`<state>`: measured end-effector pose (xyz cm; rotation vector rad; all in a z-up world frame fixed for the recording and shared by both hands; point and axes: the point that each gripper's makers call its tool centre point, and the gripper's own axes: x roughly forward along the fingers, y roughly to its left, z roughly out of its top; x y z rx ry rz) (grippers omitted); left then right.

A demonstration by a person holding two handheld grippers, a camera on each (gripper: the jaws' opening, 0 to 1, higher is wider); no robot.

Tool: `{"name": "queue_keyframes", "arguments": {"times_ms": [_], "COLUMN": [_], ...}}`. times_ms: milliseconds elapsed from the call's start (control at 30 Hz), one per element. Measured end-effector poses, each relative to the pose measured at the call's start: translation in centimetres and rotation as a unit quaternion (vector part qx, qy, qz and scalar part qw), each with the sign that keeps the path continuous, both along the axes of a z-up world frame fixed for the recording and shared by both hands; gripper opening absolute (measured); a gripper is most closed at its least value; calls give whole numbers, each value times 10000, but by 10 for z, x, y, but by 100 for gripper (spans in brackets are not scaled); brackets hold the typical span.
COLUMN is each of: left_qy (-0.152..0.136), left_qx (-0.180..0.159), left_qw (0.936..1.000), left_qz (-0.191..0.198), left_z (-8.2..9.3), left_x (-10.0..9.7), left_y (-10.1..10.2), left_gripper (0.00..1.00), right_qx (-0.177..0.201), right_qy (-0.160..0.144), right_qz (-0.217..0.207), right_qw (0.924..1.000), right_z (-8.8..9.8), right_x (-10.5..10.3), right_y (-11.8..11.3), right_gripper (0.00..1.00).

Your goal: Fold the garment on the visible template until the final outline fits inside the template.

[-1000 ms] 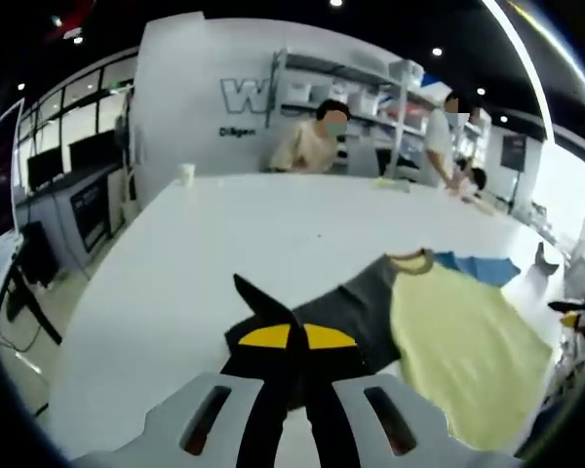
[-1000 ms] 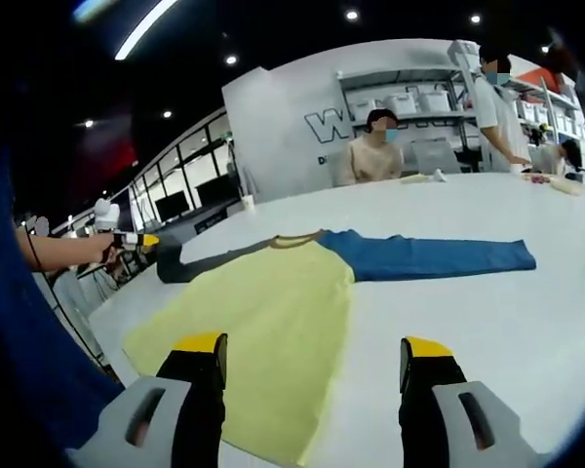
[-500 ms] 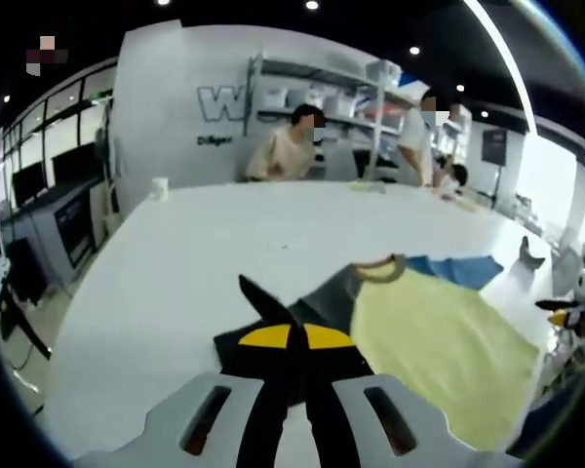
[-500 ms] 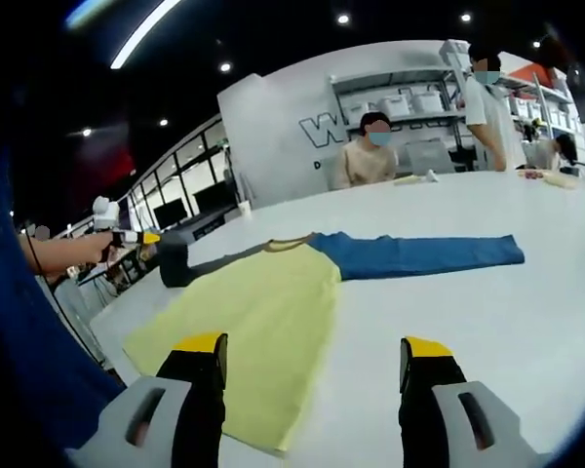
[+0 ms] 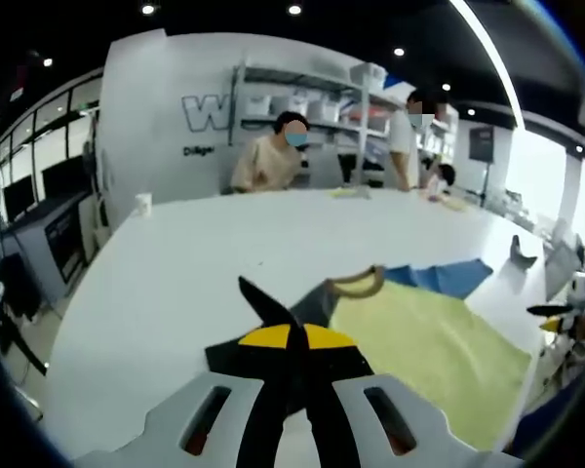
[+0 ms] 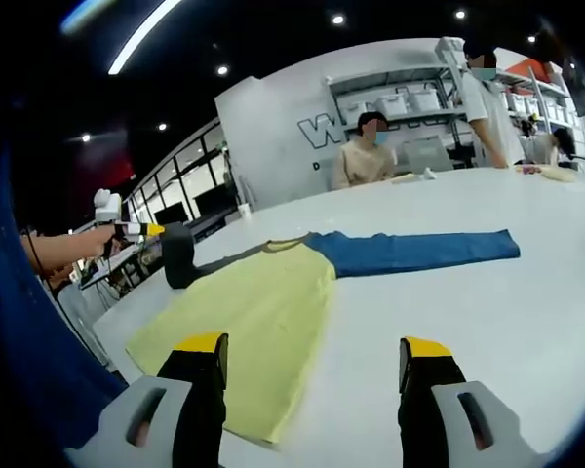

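A long-sleeved shirt lies flat on the white table (image 5: 166, 273). It has a yellow body (image 5: 434, 341), a blue sleeve (image 5: 444, 276) and a dark grey sleeve (image 5: 312, 307). My left gripper (image 5: 292, 343) is shut on the cuff of the dark grey sleeve, whose tip pokes up past the jaws. In the right gripper view, the left gripper (image 6: 148, 231) holds that cuff (image 6: 180, 258) up off the table, at the far left. The yellow body (image 6: 258, 312) and blue sleeve (image 6: 419, 251) stay spread out. My right gripper (image 6: 312, 349) hovers open over the shirt's near hem, holding nothing.
At the far end of the table a person (image 5: 268, 161) sits and another person (image 5: 405, 136) stands by shelves. A white cup (image 5: 143, 203) is at the far left edge. A small dark object (image 5: 519, 250) rests near the right side. Bare table (image 6: 487, 312) spreads right of the shirt.
The left gripper has carried the dark grey cuff upward and a little toward the shirt's body; the sleeve now looks shorter. The right gripper stays open and nearly still.
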<state>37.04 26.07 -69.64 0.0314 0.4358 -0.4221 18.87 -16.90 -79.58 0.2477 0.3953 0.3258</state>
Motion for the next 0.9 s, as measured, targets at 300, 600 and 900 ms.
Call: {"name": "queue_keyframes", "arguments": {"times_ms": [300,600,900], "left_qy": [-83,-75,-103], "left_qx": [40,90,55], "left_qw": [9996,9989,9983], "left_qz": [-249,-443,-576], "left_z": [12,11,18], "left_x": [-1,-2,-7], "left_y": [-28,-49,-73], "left_gripper": [0,0,0], "right_qx": [70,77,103], "right_qy": [-3,-4,-1], "right_qz": [-12,-1,48], "right_qw": [10000,10000,9999], "right_z": [0,-1,2], "right_x": [0,2,4], "right_y": [-7,-18,-19], "right_gripper": [72,72,72]}}
